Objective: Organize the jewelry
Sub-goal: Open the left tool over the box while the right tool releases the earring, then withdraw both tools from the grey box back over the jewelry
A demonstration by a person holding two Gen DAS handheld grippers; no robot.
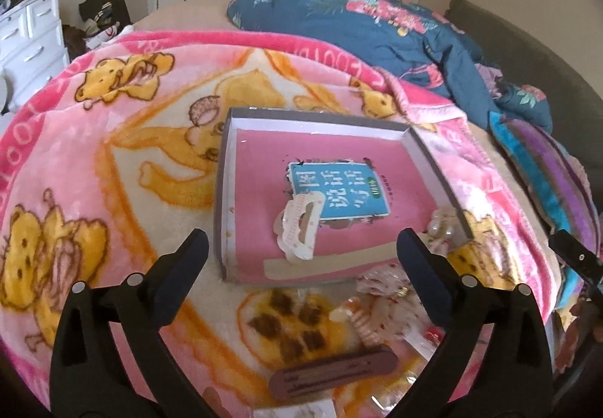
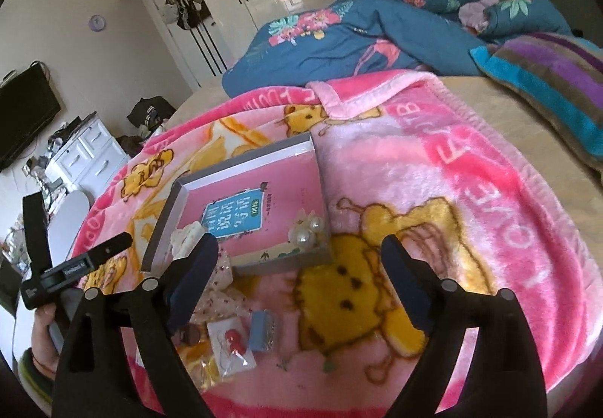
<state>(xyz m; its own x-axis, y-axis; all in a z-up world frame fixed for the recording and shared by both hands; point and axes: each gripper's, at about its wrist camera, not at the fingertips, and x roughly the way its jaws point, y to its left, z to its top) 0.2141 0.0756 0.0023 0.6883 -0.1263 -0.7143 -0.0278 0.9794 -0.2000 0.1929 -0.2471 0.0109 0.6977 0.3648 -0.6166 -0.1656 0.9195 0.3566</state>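
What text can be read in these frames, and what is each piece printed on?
"说话写话": teal label on the pink book inside the grey box; its first character and small side print are unreadable.
"LOVE": pink blanket border; the other border lettering is cut off or folded.
Left tool's white label: blurred.

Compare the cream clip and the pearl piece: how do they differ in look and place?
The cream clip is flat and scalloped with cut-out openings; the pearl piece is a cluster of round, glossy white pearls. The clip lies on the pink sheet in the box, near its left side; the pearl piece sits at the box's right front corner, by the wall. Both are pale.
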